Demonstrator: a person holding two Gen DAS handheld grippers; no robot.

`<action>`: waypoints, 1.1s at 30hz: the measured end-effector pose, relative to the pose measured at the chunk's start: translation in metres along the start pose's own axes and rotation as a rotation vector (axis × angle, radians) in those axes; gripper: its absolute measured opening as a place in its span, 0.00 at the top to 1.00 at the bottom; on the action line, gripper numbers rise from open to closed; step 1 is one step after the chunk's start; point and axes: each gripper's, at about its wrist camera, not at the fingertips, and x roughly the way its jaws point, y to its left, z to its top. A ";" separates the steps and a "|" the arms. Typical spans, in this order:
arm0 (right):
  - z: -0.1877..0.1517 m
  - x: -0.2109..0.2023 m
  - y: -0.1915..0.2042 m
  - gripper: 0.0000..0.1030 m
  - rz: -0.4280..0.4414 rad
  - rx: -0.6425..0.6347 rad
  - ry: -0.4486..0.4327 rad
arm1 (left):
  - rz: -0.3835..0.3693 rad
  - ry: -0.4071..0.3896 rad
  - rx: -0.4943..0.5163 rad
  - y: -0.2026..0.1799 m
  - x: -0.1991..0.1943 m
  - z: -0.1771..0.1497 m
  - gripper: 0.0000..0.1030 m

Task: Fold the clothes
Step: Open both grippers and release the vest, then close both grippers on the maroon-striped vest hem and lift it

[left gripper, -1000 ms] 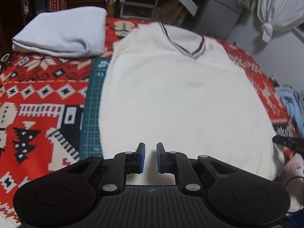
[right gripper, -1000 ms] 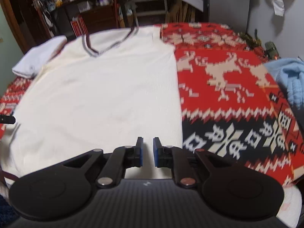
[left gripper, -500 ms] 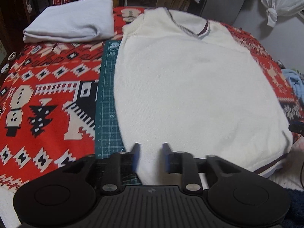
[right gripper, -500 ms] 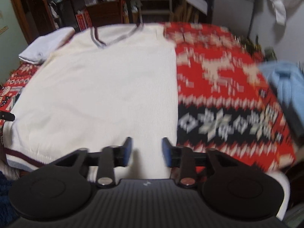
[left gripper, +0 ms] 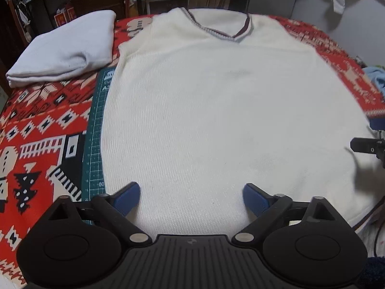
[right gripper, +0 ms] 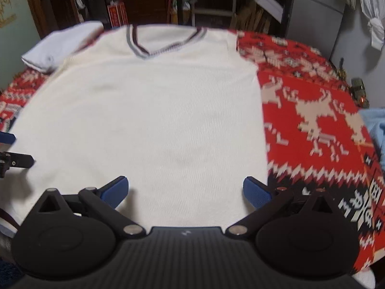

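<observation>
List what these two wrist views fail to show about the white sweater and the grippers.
- White sweater hem: both views, hidden behind the open left gripper and right gripper.
- Green cutting mat: left view, mostly under the sweater.
- Knit detail: right view, motion-blurred.
- Pale blue cloth: cut off by the frame edge.

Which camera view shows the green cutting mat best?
The left wrist view shows it best: a strip of the green cutting mat with its grid lies bare along the edge of the white sweater. In the right wrist view the sweater and blanket show, but no mat.
</observation>
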 end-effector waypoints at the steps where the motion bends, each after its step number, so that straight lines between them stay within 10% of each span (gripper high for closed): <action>1: -0.004 0.000 0.002 0.00 -0.016 0.001 -0.014 | 0.012 0.006 0.005 -0.001 0.003 -0.002 0.00; 16: -0.032 -0.006 0.015 0.00 -0.130 0.078 -0.201 | 0.058 -0.102 -0.046 -0.012 -0.002 -0.014 0.00; 21: -0.023 -0.005 0.012 0.00 -0.104 0.066 -0.143 | 0.016 -0.090 -0.007 -0.012 -0.001 -0.010 0.00; 33: -0.017 -0.066 -0.060 0.29 0.162 0.184 0.040 | -0.242 0.083 -0.152 0.051 -0.036 -0.037 0.66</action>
